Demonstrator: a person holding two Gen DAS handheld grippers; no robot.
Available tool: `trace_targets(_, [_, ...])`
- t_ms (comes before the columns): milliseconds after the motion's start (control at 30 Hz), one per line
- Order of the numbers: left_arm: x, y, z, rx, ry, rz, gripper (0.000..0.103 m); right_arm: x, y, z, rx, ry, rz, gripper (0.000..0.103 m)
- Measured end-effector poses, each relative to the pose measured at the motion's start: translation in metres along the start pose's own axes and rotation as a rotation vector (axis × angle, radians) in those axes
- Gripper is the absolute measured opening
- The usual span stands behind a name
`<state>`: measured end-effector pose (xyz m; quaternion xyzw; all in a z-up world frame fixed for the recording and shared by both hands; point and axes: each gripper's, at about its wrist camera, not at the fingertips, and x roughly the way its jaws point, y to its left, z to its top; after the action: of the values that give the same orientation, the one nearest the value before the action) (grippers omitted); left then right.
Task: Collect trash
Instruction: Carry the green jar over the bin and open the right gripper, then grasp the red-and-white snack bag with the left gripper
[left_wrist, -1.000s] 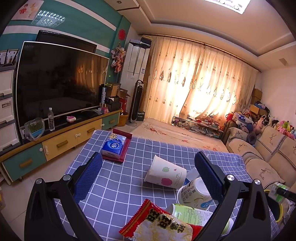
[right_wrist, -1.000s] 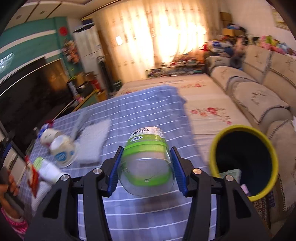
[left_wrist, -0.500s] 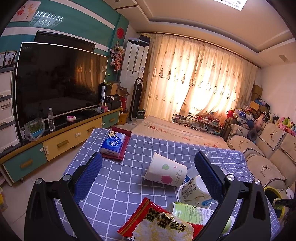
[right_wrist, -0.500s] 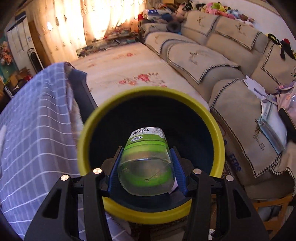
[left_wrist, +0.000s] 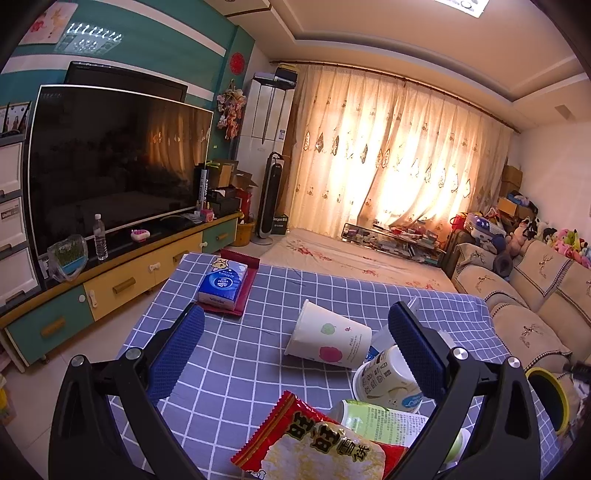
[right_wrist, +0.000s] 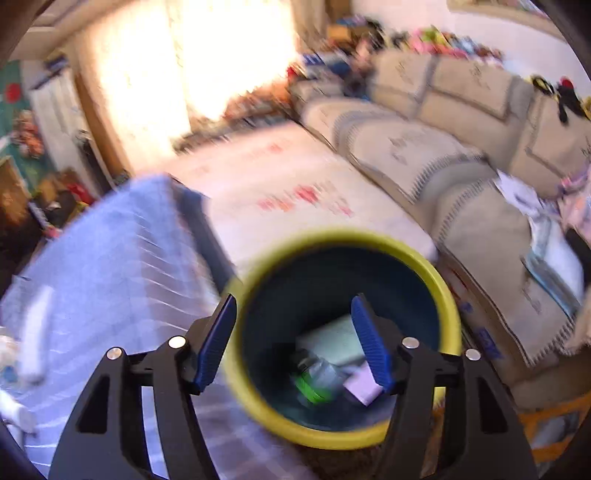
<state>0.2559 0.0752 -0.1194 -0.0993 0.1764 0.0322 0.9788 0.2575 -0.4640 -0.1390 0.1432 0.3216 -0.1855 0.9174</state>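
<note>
Checked table (left_wrist: 236, 354): paper cup (left_wrist: 327, 341), snack bag (left_wrist: 317, 448), tissue pack (left_wrist: 222, 282).

Backlit curtains (left_wrist: 399, 162) glare warmly; right wrist view motion-blurred; fisheye edges bend.

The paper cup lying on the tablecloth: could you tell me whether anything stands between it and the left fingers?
Nothing visible does. The paper cup lies on its side ahead of the open left gripper, with only bare checked tablecloth before it. A white container sits beside it, toward the right finger.

Green-label bottle (right_wrist: 314, 380) lying in yellow-rimmed bin (right_wrist: 448, 295), cups (left_wrist: 328, 338) on table
</note>
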Motion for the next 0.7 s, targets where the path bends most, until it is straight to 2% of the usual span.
trace_targets(133, [0.005,-0.001,-0.001,0.009,0.011,0.006,0.098,-0.019,0.068,-0.002,-0.085,-0.117,0.171,0.067])
trace_targets(233, [0.008,-0.004,-0.004,0.023,0.02,0.017,0.098,-0.024,0.104,-0.011,-0.136,-0.164,0.25,0.067])
trace_targets(300, [0.011,-0.004,-0.005,0.03,0.026,0.022,0.098,-0.031,0.121,-0.02,-0.196,-0.213,0.245,0.068])
trace_targets(400, [0.014,-0.006,-0.005,0.027,0.04,0.009,0.098,-0.036,0.124,-0.028,-0.22,-0.275,0.226,0.074])
trace_targets(500, [0.015,-0.004,-0.003,0.012,0.054,-0.003,0.098,-0.033,0.122,-0.031,-0.224,-0.272,0.202,0.075])
trace_targets(567, [0.017,0.0,-0.003,-0.025,0.092,-0.006,0.098,-0.035,0.118,-0.03,-0.193,-0.274,0.216,0.075])
trace_targets(700, [0.023,0.008,-0.015,-0.107,0.242,-0.006,0.098,-0.037,0.115,-0.029,-0.18,-0.277,0.227,0.076])
